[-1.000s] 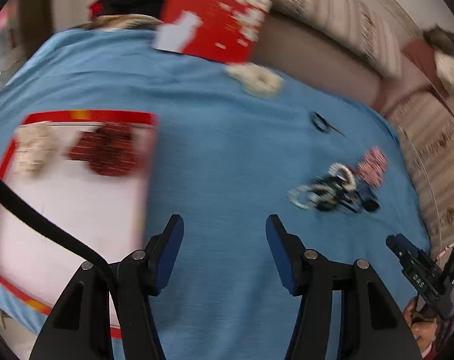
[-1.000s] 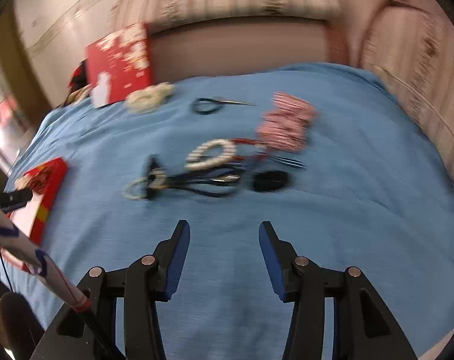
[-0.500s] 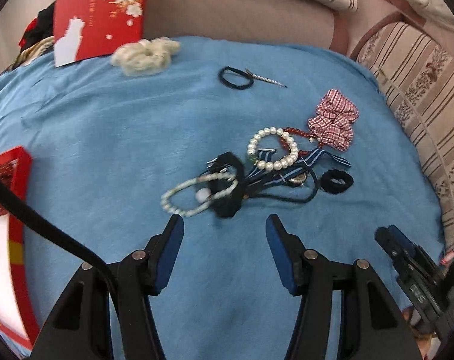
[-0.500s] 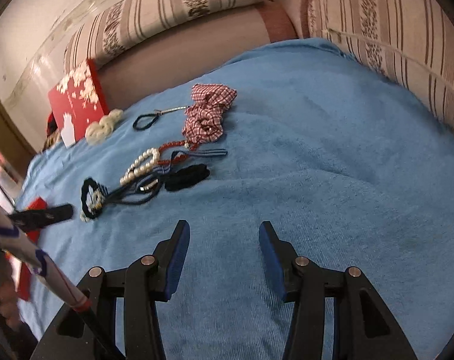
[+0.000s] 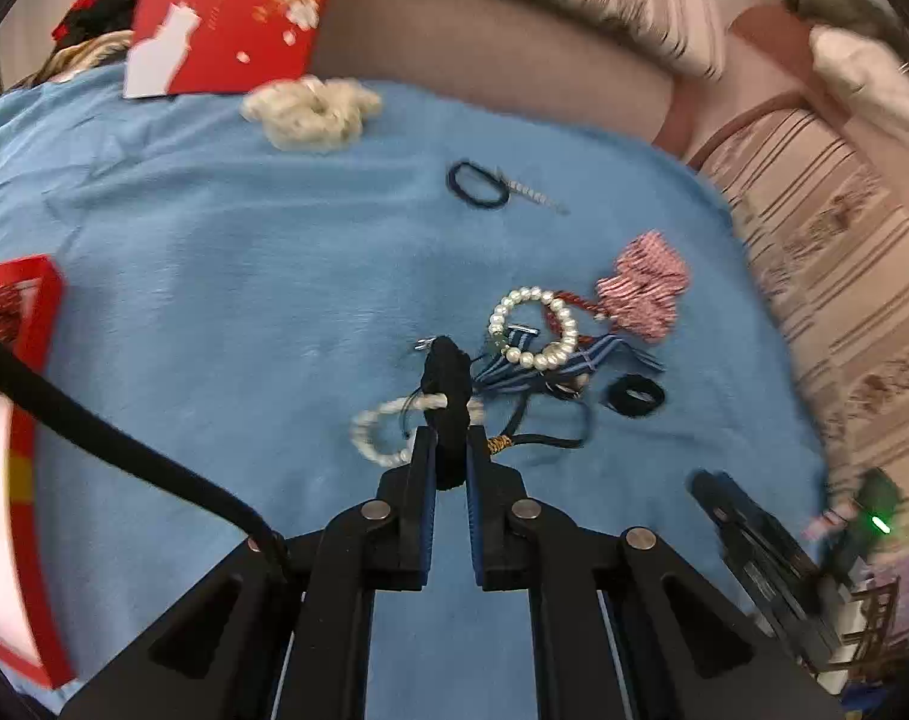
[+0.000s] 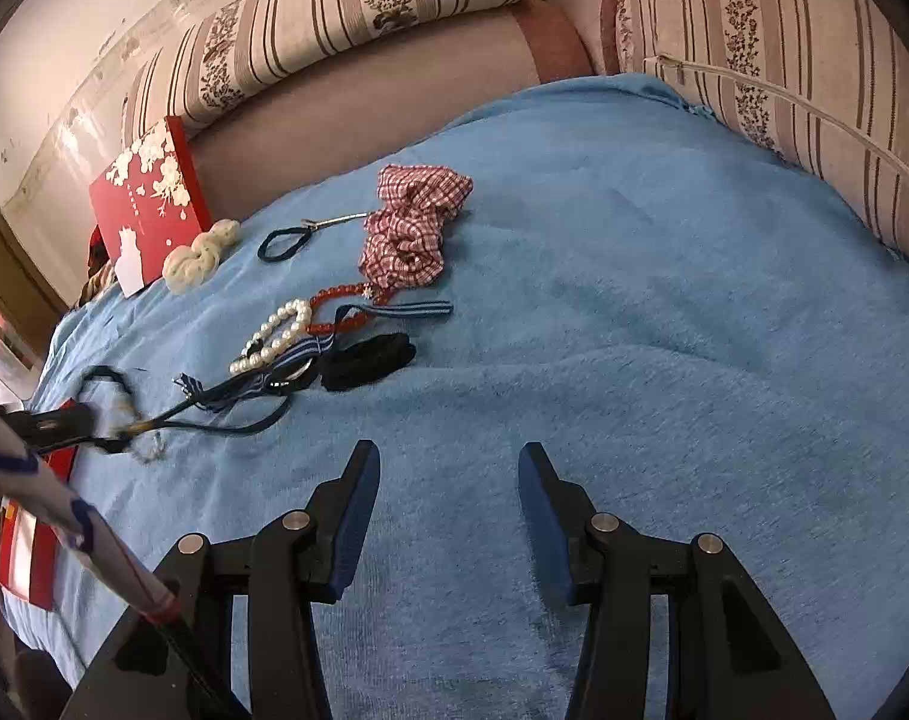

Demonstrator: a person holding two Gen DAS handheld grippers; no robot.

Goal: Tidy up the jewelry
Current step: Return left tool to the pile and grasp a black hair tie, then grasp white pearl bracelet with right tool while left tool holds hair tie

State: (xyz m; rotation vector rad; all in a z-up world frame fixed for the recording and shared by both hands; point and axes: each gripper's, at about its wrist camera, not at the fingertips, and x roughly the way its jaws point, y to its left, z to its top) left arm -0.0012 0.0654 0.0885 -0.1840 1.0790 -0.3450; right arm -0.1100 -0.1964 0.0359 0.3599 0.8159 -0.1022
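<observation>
A tangle of jewelry and hair ties lies on the blue cloth (image 5: 244,276). My left gripper (image 5: 449,441) is shut on a black scrunchie (image 5: 448,384) at the near end of the tangle, with a small white bead bracelet (image 5: 382,426) under it. Beyond lie a large pearl bracelet (image 5: 535,327), a blue striped ribbon (image 5: 550,366), a red bead bracelet (image 6: 346,306) and a red checked scrunchie (image 5: 643,291). My right gripper (image 6: 448,468) is open and empty over bare cloth, to the right of the tangle. The left gripper shows in the right wrist view (image 6: 64,420).
A red-rimmed tray (image 5: 28,324) sits at the left edge. A red flowered box (image 5: 232,12) and a cream scrunchie (image 5: 310,111) lie at the back. A dark hair tie with a clip (image 5: 478,183) and a black hair tie (image 5: 634,396) lie apart. Striped sofa cushions (image 6: 784,90) ring the cloth.
My left gripper swung from the tray to the tangle, moved in and shut on the black scrunchie. My right gripper turned to the right and stays open.
</observation>
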